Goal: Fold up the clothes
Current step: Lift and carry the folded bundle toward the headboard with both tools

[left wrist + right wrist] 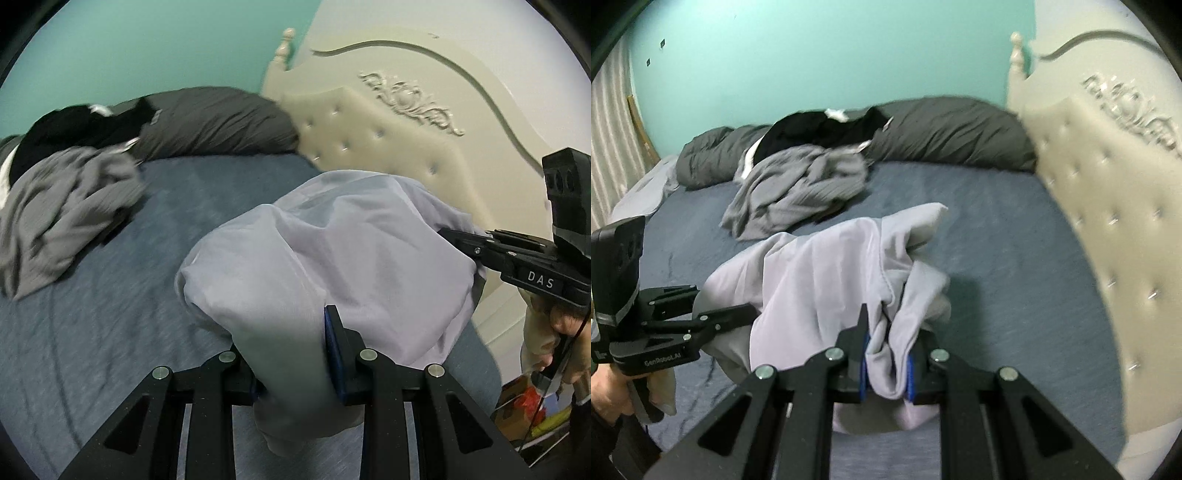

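Lettering "DAS" marks right gripper [448,233]; both it and left gripper [295,354] clamp lilac garment [332,251].

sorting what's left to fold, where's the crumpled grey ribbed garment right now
The crumpled grey ribbed garment lies on the blue bedsheet, upper centre in the right wrist view and far left in the left wrist view, just in front of the black clothes and dark grey duvet.

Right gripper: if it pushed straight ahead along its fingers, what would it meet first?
Beyond the pale lilac garment it grips, the right gripper would probably meet the blue bedsheet; the grey clothes heap lies left. Depth is unclear.
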Demonstrator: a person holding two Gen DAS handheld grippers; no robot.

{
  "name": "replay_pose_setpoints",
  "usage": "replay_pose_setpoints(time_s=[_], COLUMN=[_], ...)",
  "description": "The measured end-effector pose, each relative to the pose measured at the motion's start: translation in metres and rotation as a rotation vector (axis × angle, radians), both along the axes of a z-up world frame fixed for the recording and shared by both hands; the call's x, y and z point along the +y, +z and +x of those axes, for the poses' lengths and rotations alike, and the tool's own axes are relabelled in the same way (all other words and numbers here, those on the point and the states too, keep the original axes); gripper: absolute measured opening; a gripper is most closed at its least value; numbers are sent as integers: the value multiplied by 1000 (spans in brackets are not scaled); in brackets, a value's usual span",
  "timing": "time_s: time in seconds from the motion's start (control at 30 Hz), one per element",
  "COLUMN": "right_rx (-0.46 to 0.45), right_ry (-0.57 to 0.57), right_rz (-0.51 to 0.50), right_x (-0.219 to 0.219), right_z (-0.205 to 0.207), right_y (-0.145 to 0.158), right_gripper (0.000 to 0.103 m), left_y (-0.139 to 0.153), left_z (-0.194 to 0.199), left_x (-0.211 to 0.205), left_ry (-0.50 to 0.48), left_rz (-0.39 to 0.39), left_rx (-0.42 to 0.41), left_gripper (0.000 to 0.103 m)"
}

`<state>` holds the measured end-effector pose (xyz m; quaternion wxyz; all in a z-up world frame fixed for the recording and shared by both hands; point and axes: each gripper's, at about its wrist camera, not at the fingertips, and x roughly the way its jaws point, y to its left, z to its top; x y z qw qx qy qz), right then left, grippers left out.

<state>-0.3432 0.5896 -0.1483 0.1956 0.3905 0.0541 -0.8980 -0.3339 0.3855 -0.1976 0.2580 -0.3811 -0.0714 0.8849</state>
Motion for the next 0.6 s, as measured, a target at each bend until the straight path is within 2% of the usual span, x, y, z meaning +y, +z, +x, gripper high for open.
replay_pose_setpoints(time_s=[0.13, 0.33, 0.6], right_rx=[41, 77, 177], right_ry=[-37, -115, -137], right_rz=[13, 27, 52], right_x=[49, 121, 170], right_z=[-15, -39, -56], right_y=[16, 25, 49], right_gripper=[13, 13, 13], left_y=[10, 21, 45], left_z=[-26, -61, -83], left_x=[56, 133, 189], left_ry=[-38, -89, -100], left_rz=[7, 10, 37], left_rx=[30, 49, 118], left_gripper=[31, 31, 31])
